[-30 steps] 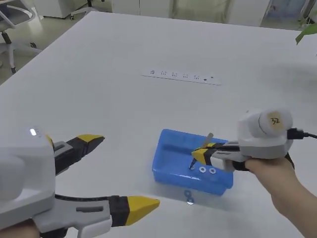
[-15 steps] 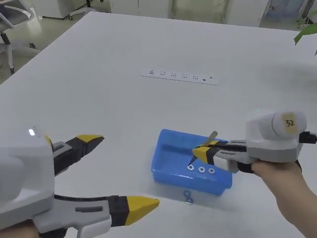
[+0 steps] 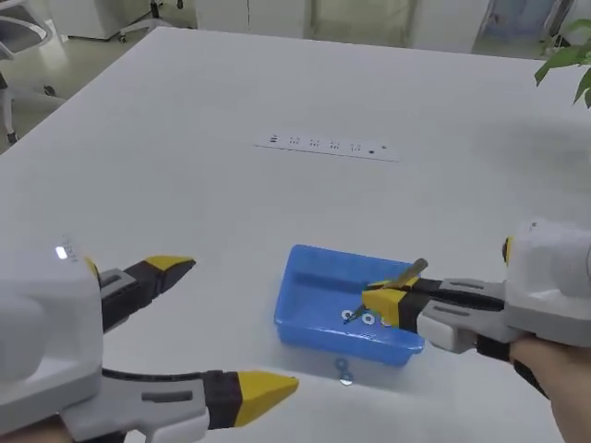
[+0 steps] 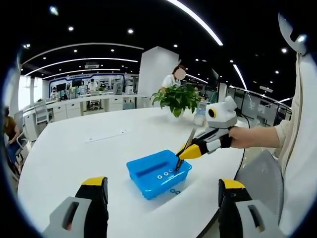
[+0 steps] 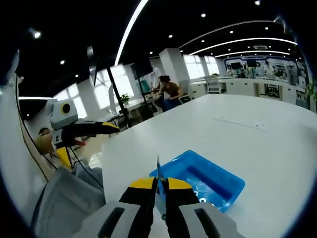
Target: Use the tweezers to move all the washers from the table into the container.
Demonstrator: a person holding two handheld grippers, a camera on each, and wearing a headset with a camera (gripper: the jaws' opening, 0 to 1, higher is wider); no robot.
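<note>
Now right tool [image 3: 380,301] tight on tweezers [image 3: 412,271] over the container [image 3: 312,259], left tool [image 3: 231,325] wide apart.

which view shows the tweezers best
The left gripper view: the tweezers show side-on, tips in the blue container. The head view hides their middle behind the right gripper; the right gripper view sees a thin edge.

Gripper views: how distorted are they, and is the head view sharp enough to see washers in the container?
Left gripper view: strong fisheye bend, ceiling lights curve. Right gripper view: same bend, tweezers close and soft. Head view: undistorted, evenly lit, slightly soft; washers in the container distinguishable.
</note>
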